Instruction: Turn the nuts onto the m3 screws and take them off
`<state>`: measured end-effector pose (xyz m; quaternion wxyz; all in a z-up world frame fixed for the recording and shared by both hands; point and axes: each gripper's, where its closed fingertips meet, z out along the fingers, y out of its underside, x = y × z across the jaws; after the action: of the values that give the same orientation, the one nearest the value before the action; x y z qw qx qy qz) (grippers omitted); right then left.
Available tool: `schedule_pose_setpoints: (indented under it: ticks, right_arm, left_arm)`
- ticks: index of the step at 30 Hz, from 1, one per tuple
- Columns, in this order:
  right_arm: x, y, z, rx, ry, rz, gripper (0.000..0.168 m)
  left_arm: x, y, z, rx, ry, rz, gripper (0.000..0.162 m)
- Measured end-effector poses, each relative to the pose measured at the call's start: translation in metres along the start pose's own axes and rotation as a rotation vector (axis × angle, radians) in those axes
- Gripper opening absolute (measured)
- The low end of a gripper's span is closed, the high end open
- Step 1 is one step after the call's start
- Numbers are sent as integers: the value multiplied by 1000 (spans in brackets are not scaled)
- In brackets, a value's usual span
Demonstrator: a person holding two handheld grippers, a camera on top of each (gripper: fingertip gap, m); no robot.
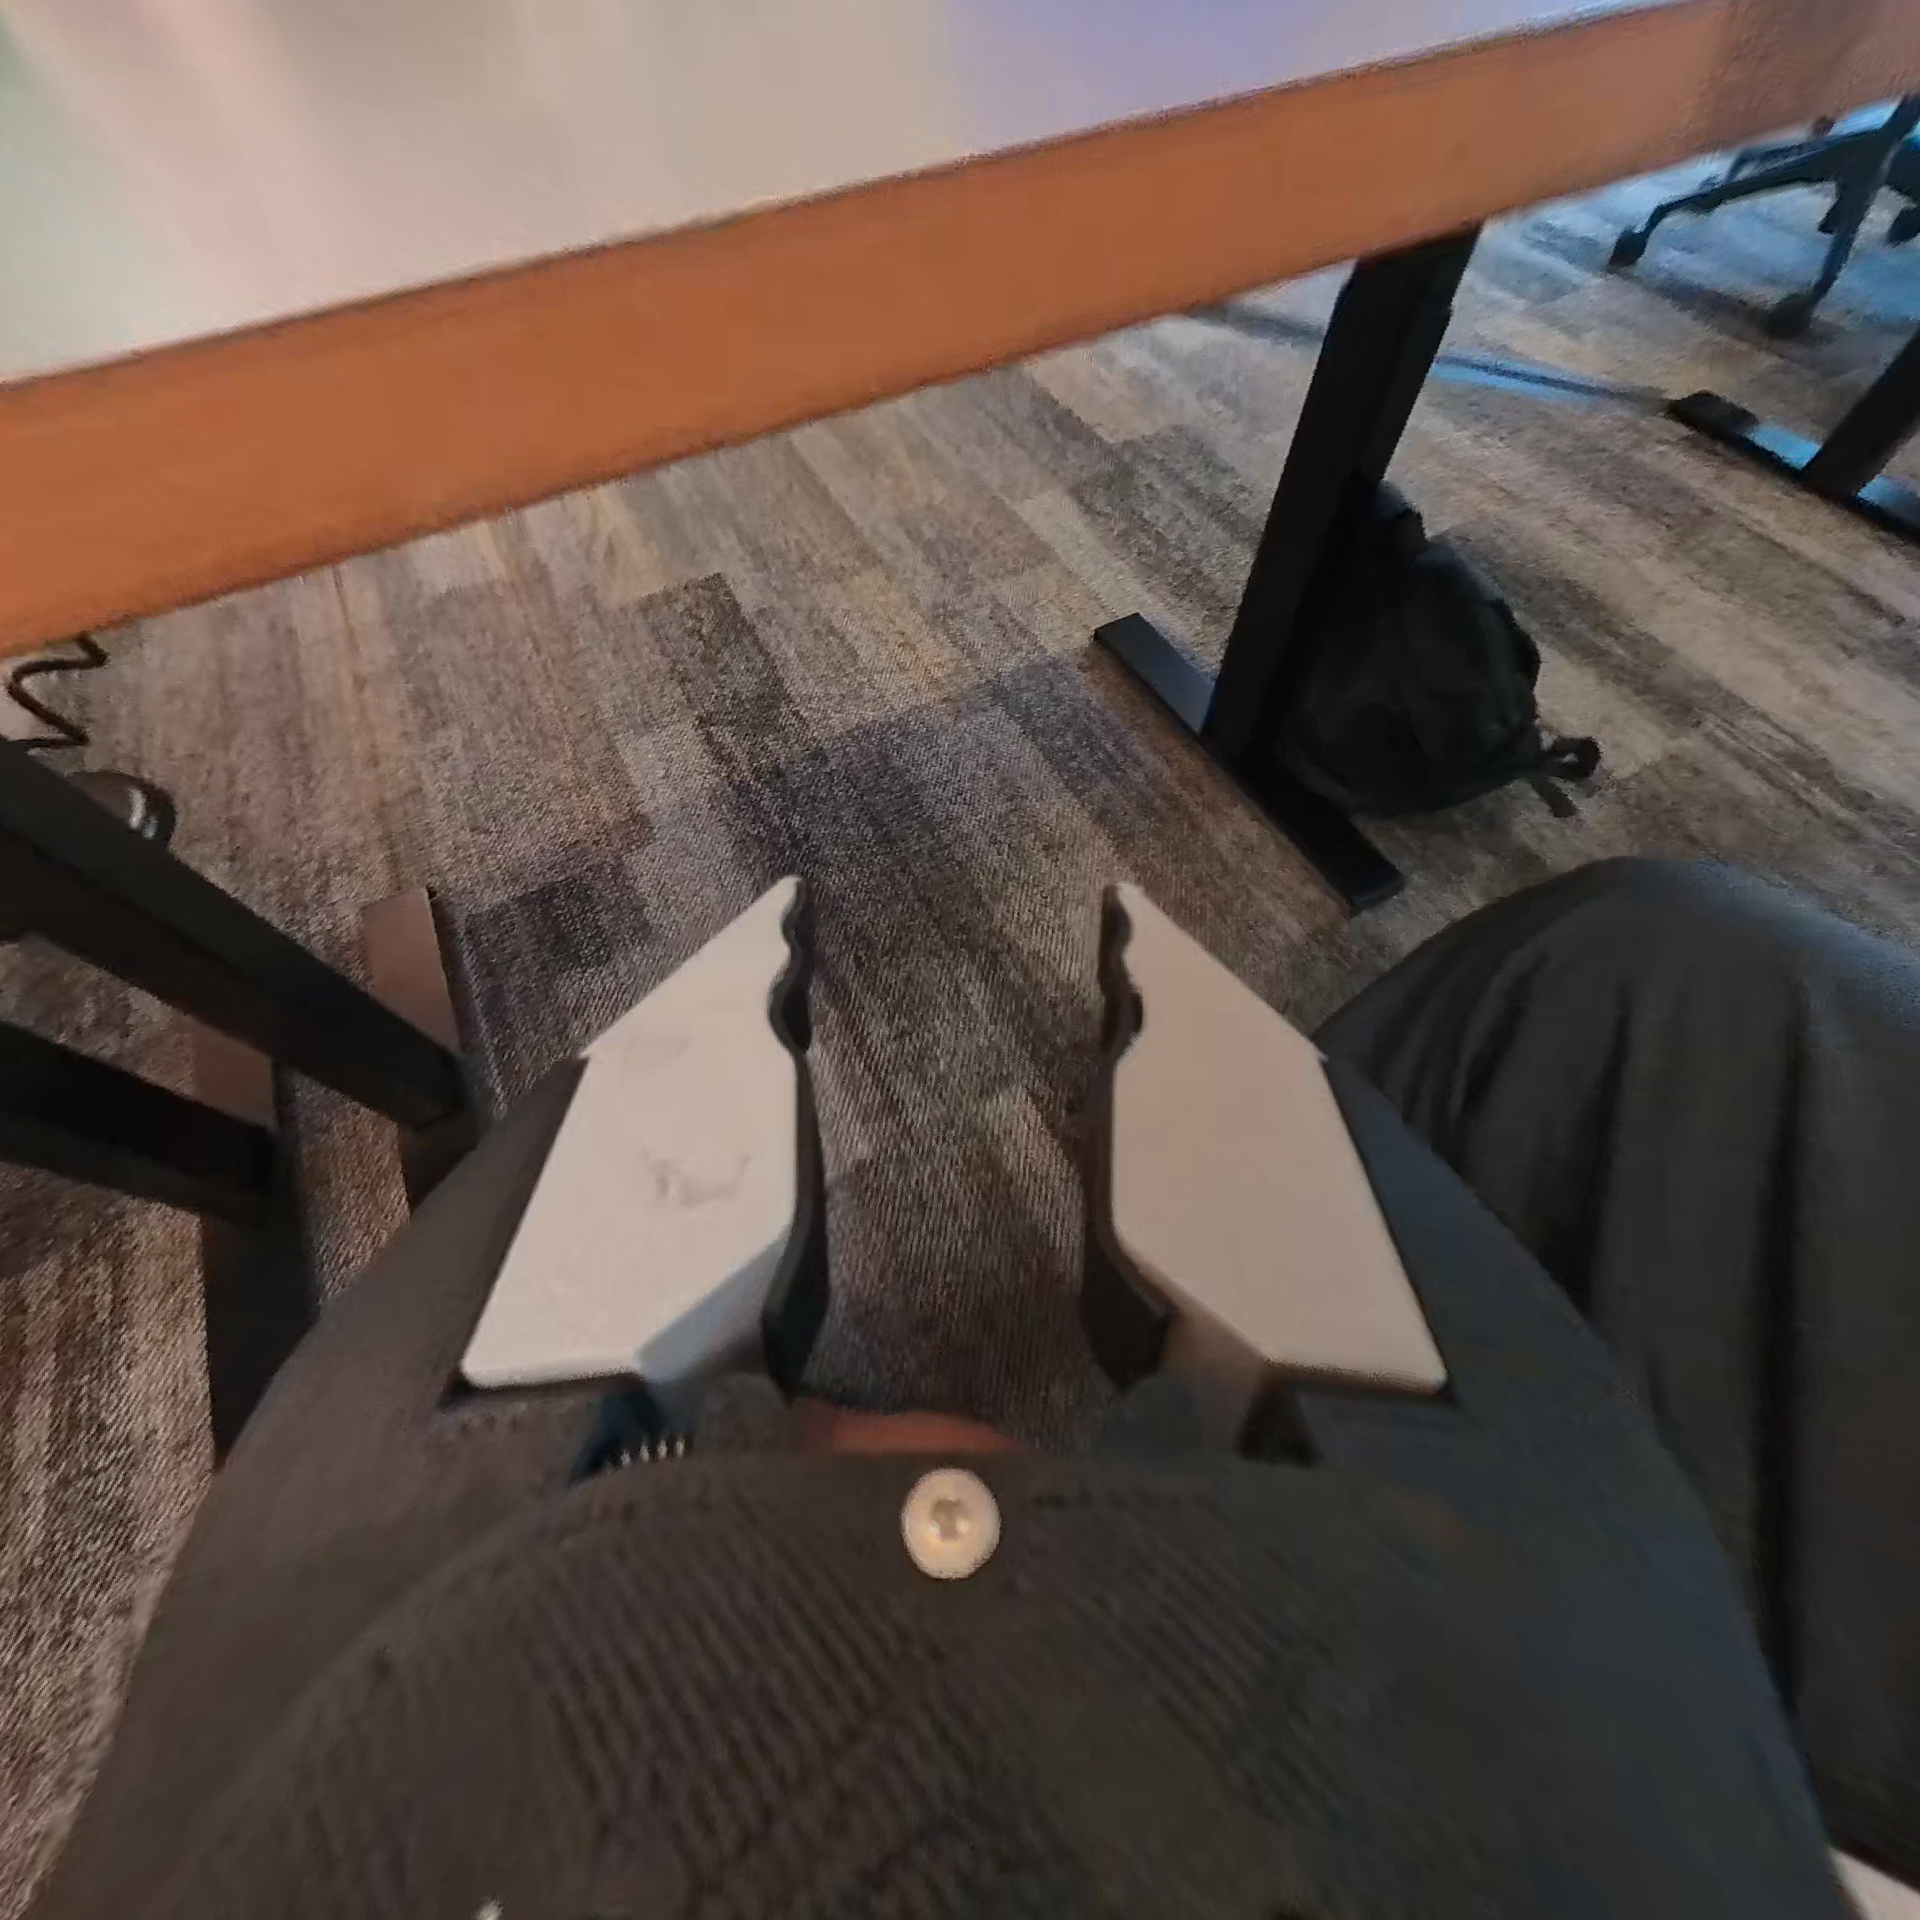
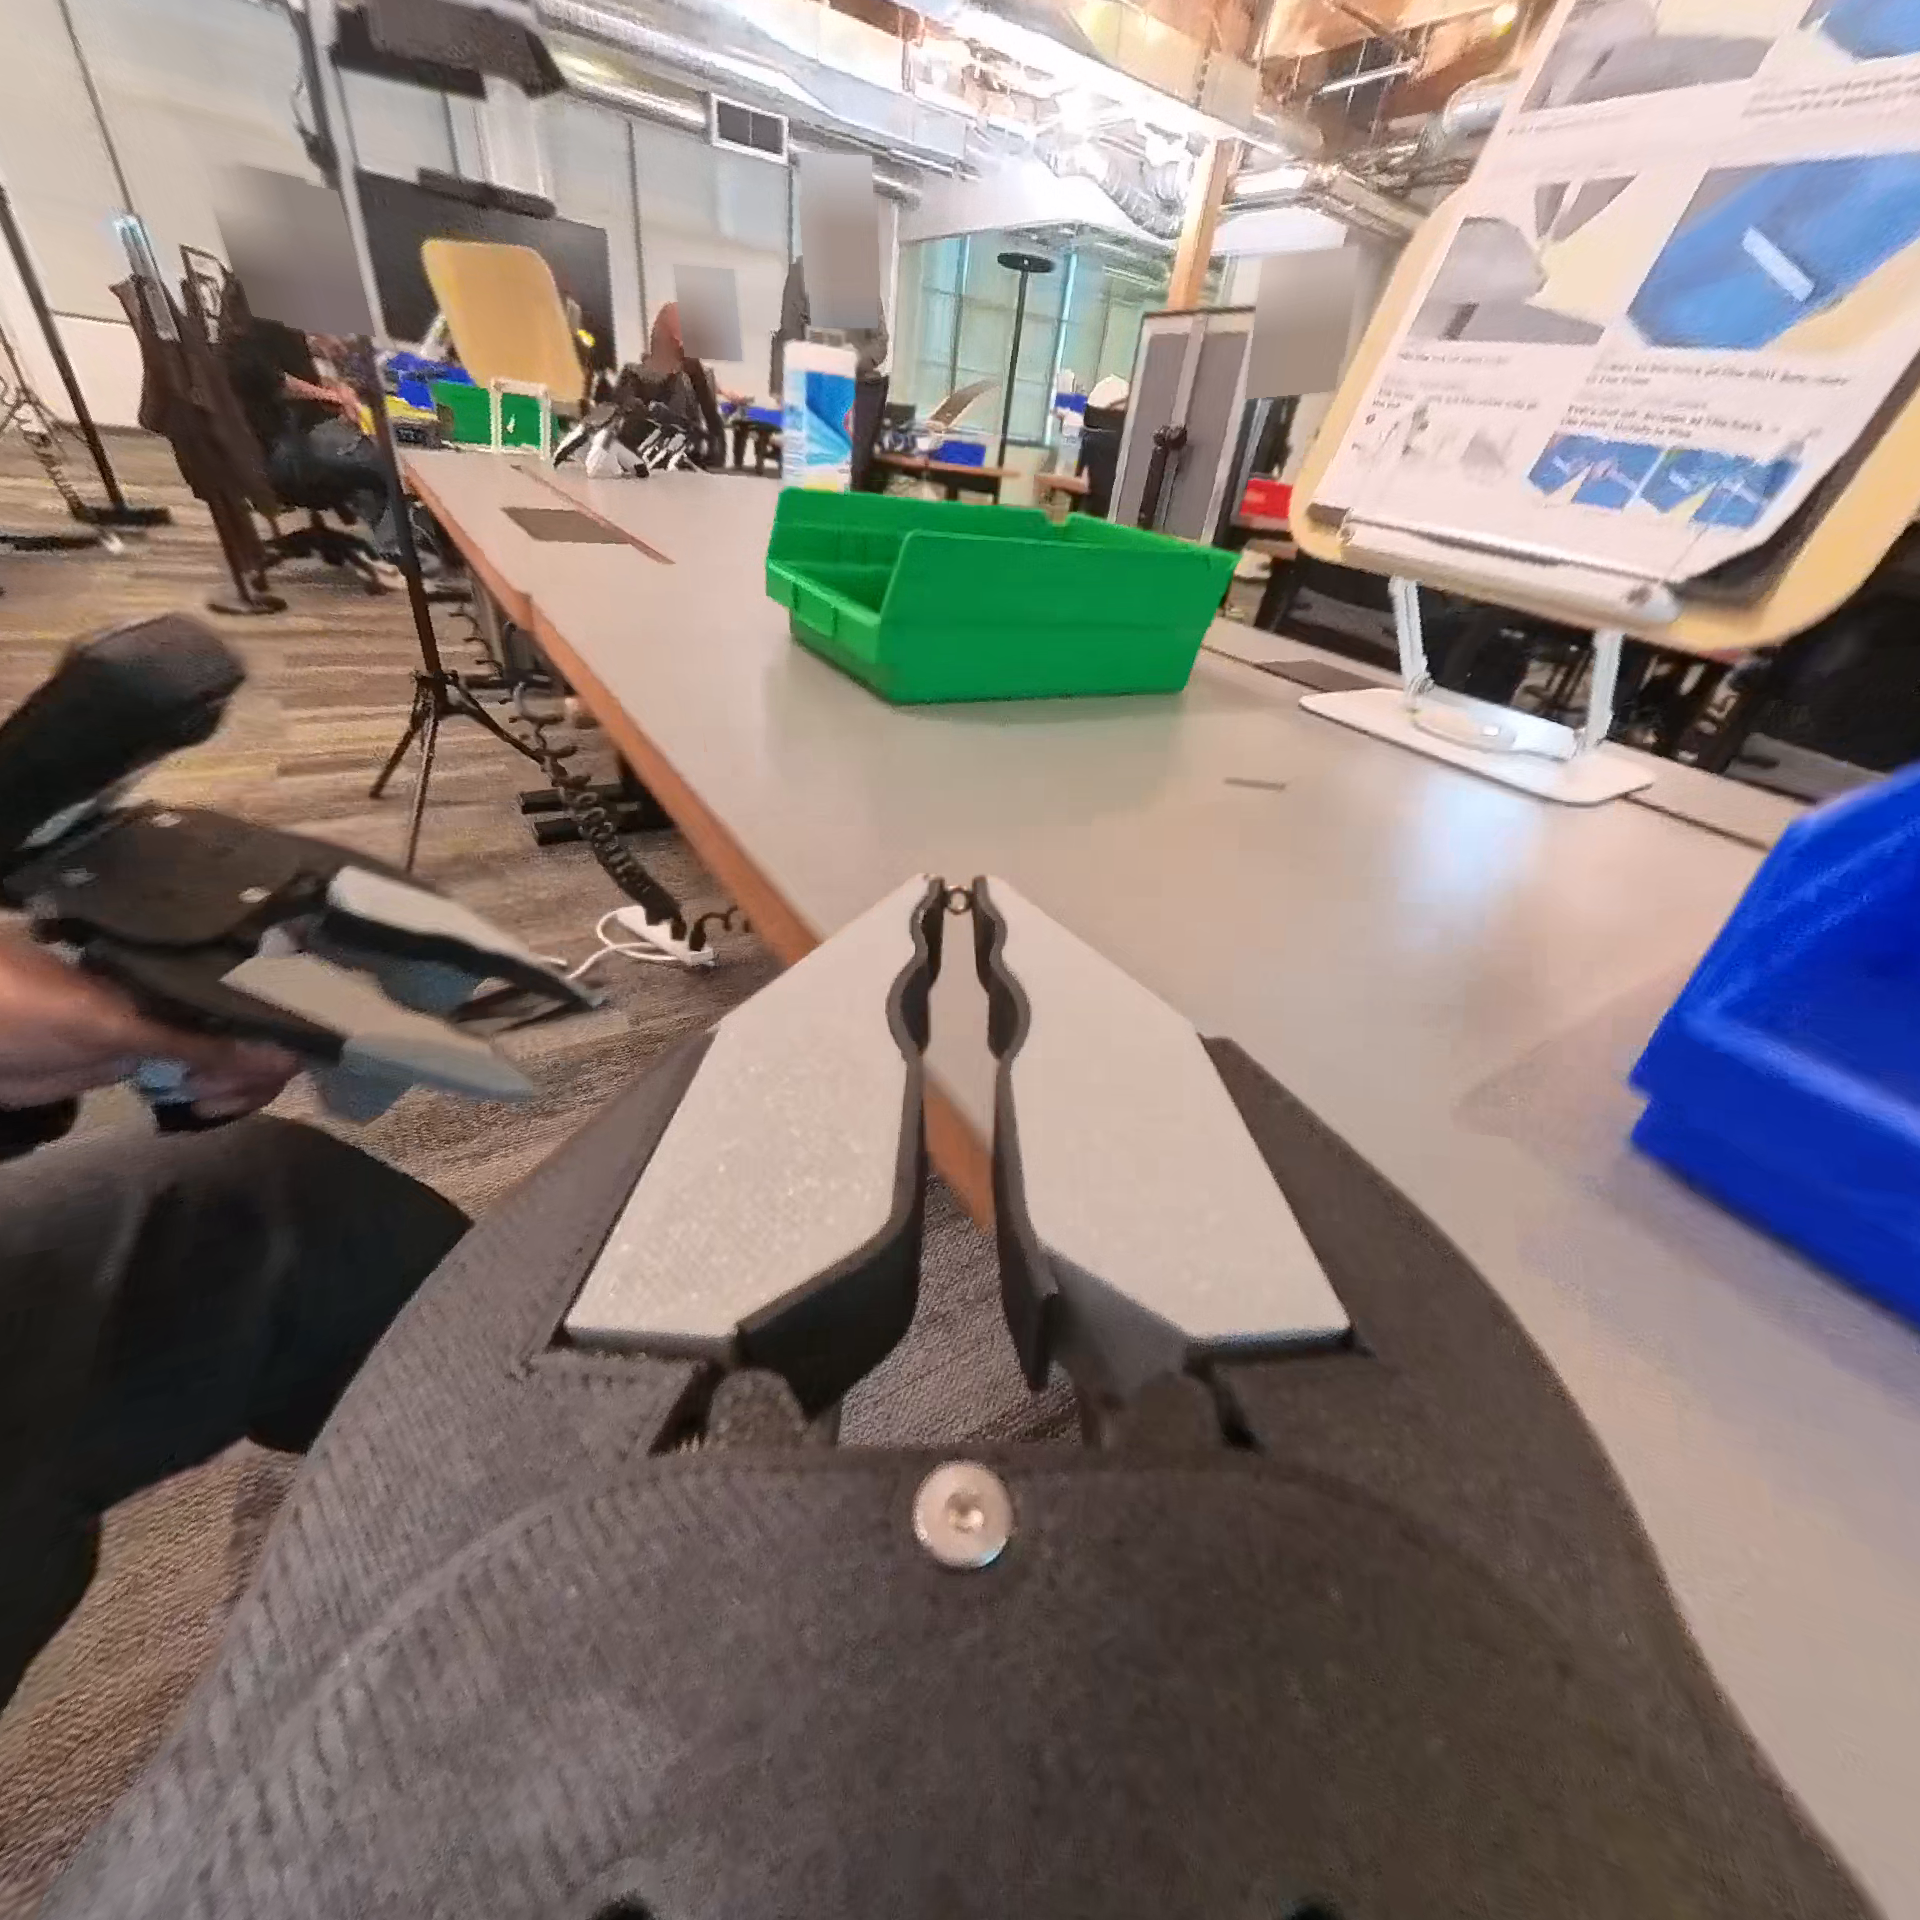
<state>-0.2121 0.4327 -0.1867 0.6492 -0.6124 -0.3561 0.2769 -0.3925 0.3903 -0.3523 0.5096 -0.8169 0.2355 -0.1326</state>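
Our right claw (image 2: 951,896) pinches a small dark screw (image 2: 954,900) at its tips, above the grey table's (image 2: 1143,883) edge. Our left claw (image 1: 951,935) is spread and empty, below the table over carpet (image 1: 727,675). A green bin (image 2: 997,623) sits farther back.

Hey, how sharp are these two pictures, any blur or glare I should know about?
Left wrist view: the table edge and the floor are smeared by motion blur, and the left tool is soft too. Right wrist view: the right tool is sharp, the other tool at far left is blurred, glare sits on the tabletop near the blue bin, and straight lines bow from the wide lens.
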Motion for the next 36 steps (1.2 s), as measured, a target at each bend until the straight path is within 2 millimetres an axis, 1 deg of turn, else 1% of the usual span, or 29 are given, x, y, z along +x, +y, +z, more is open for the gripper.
schedule_pose_setpoints:
  ticks: [3, 6, 8, 10, 11, 13, 16, 18, 21, 23, 26, 28, 31, 34, 36]
  right_arm:
    - [27, -27, 42, 22, -5, -33, 2]
    - [50, -40, 89, -7, -6, -64, 2]
    - [62, -40, 114, -23, -7, -56, 3]
    - [71, -31, 135, -61, -4, -56, 2]
    - [75, -24, 143, -86, 5, -66, 2]
    - [81, -10, 154, -140, 36, -94, 2]
    - [85, 5, 165, -209, 44, -71, 2]
    - [90, 8, 167, -236, 75, -67, 2]
    - [96, 7, 162, -256, 118, -24, 2]
    - [97, 8, 161, -283, 114, -3, 2]
    - [101, 18, 167, -344, 95, 16, 2]
    - [106, 26, 176, -370, 78, 34, 2]
    - [115, 40, 198, -440, 14, 60, 2]
    - [128, 60, 221, -580, -50, 22, 2]
    - [138, 71, 230, -666, -74, -18, 2]
  left_arm:
    - [-5, -23, 0, 74, 38, -57, 53]
    - [-14, -49, 2, 75, 78, -62, 58]
    - [-23, -68, 3, 74, 83, -29, 58]
    - [-30, -88, 3, 104, 72, 4, 57]
    - [-33, -94, 4, 109, 66, 14, 57]
    - [-35, -104, 3, 113, 61, 22, 57]
    - [-35, -123, -2, 122, 85, 45, 58]
    - [-40, -136, -4, 126, 104, 41, 57]
    - [-43, -149, -6, 105, 201, -33, 55]
    - [-51, -155, -1, 73, 221, -16, 57]
    - [-66, -173, 16, 59, 210, 55, 56]
    - [-76, -187, 35, 55, 209, 93, 57]
    - [-96, -204, 70, 59, 205, 110, 57]
    - [-111, -213, 110, 27, 232, 79, 57]
    - [-118, -219, 135, 14, 241, 78, 57]
